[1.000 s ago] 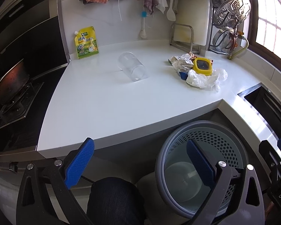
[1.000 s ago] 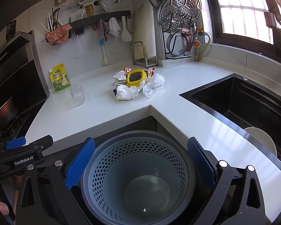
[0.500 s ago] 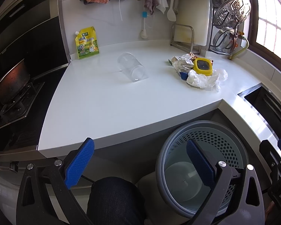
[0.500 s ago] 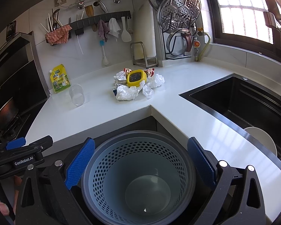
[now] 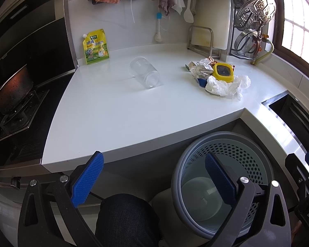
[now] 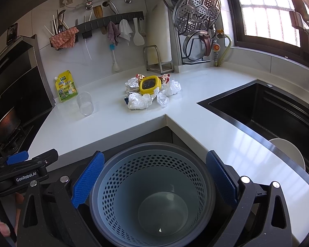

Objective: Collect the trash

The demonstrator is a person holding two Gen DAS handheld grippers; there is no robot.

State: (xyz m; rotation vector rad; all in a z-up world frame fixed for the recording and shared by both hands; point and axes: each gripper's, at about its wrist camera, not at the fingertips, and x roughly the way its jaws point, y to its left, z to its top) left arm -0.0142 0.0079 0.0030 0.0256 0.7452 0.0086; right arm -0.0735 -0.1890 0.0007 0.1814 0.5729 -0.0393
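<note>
yellow pouch upright against the backsplash; black sink.

Lit by daylight from the window on the right, blown out to near white between its bars; bright on the white counter, with a soft sheen along the strip beside the sink; dim and murky at the hob on the left; deep shade below the counter edge; strong fisheye bending of straight lines; dark vignetted corners; sharp at centre, slightly soft toward the rims.
</note>
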